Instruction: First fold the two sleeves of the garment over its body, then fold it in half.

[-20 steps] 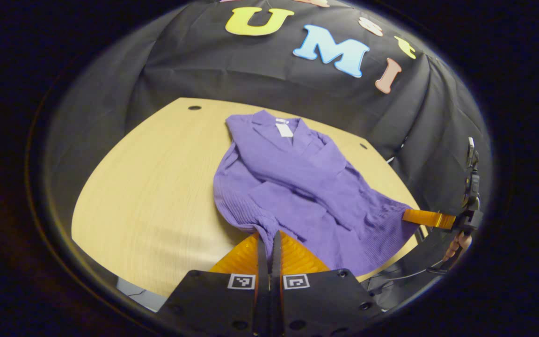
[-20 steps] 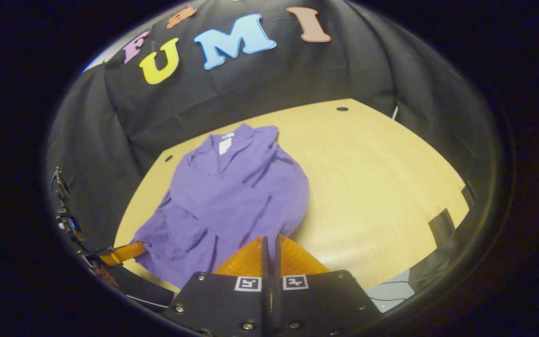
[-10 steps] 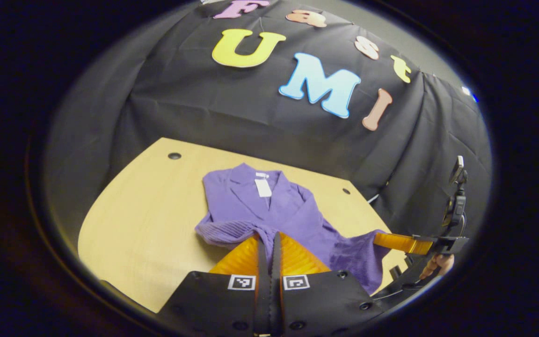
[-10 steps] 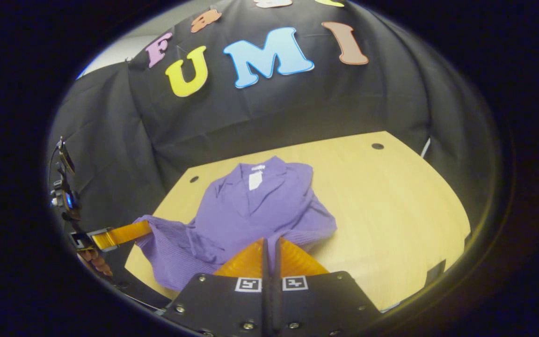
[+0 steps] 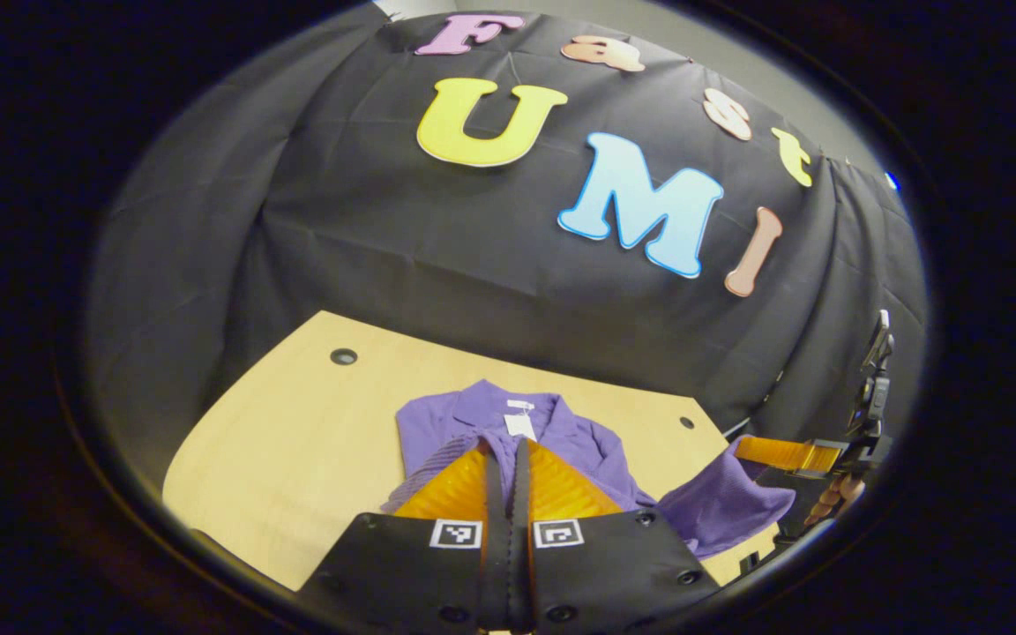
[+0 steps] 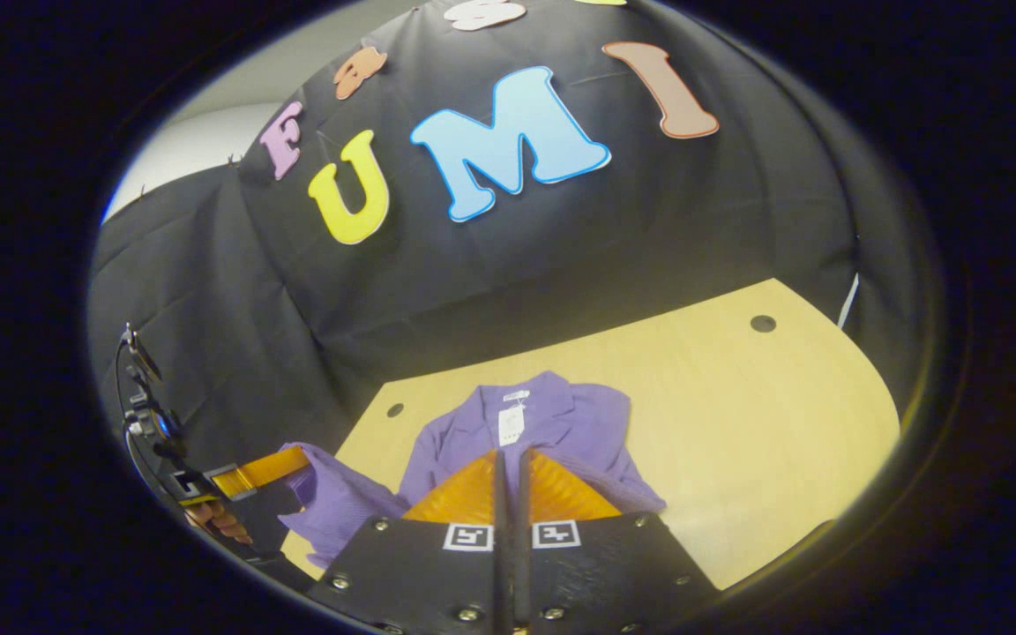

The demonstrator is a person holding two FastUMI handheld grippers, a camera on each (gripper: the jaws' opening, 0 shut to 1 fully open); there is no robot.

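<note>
The purple knitted garment lies on the pale wooden table, collar and white neck tag toward 12 o'clock, near the table's far edge.

**Left gripper**: in the left gripper view, its fingers are pressed together at 6 o'clock, pinching a ribbed purple edge of the garment.

**Right gripper**: in the right gripper view, its fingers are likewise closed on purple fabric at 6 o'clock. In the left gripper view it appears at 4 o'clock, held by a hand, with a raised fold of fabric hanging from it.

**Progress**
- The body below the collar is narrow, with no loose sleeve lying out on the table; judged from this, the sleeve folds are done.
- The lower end is lifted clear of the table by both grippers; judged, the half-fold is under way.

**Remaining**
- Carry the held end toward 12 o'clock, to the collar.
- Lay it flat and release.
</note>
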